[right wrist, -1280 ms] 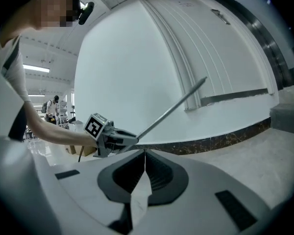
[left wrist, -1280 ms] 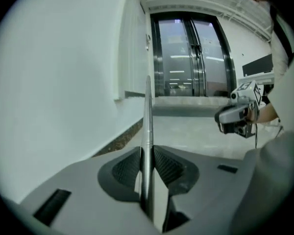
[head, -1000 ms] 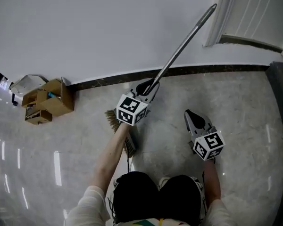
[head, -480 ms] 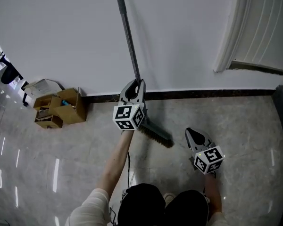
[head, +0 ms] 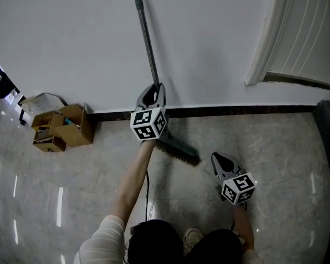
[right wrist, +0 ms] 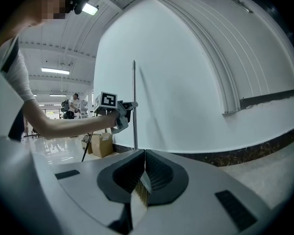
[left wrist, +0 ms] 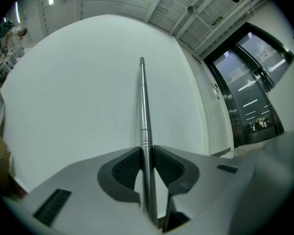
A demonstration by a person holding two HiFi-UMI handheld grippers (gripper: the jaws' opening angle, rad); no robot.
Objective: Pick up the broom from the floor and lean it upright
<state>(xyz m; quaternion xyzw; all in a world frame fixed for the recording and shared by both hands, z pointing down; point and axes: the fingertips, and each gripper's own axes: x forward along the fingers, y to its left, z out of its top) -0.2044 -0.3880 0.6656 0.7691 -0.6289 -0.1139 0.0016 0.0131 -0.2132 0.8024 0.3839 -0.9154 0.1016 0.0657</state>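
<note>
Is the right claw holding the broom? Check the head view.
No: the right claw sits apart from the broom, and only the left claw is closed on its handle.

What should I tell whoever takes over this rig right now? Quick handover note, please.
Left tongs: shut on the broom handle, low on the shaft.
Right tongs: shut, empty, low over the floor, apart from the broom head.
Done: handle raised about upright in front of the wall, head resting on the floor.
Left: settle the handle against the wall, then release. Whether it already touches the wall cannot be told.
</note>
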